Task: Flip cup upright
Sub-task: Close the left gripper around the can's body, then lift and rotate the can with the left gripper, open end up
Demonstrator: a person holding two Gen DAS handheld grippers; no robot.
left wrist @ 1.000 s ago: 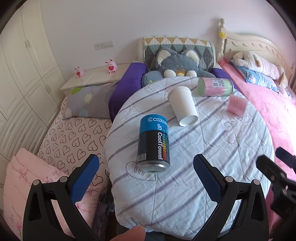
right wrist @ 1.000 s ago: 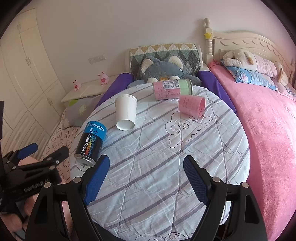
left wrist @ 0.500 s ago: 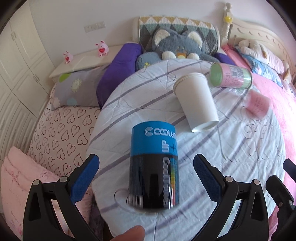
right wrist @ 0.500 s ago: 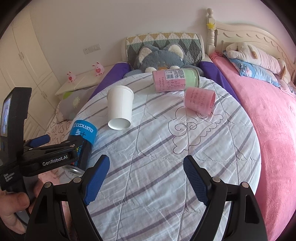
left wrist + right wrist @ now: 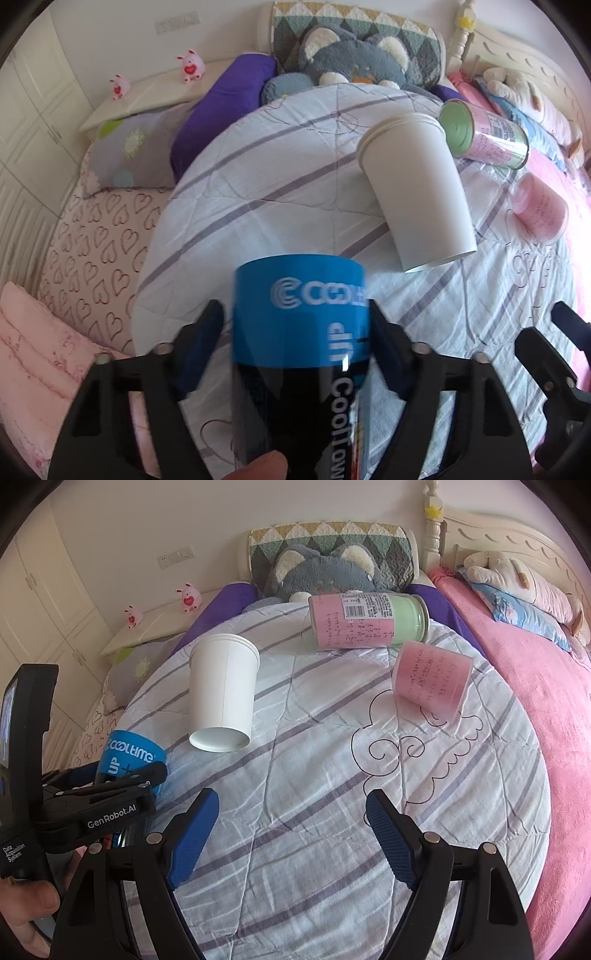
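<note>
Blue can [image 5: 299, 332] lies on its side near the quilted counter's [image 5: 332, 812] left edge. My left gripper [image 5: 295, 325] brackets it, apparently clamped. Right gripper [image 5: 291, 812] wide, empty. Lift and flip remain.

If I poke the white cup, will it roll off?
The white cup lies on its side, so it would probably roll. It tapers, so likely in a curve. It looks like thin paper, probably light and easily squashed. The soft quilt might slow it.

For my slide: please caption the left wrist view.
Left gripper closes around the lying can; white cup lies beyond.
</note>
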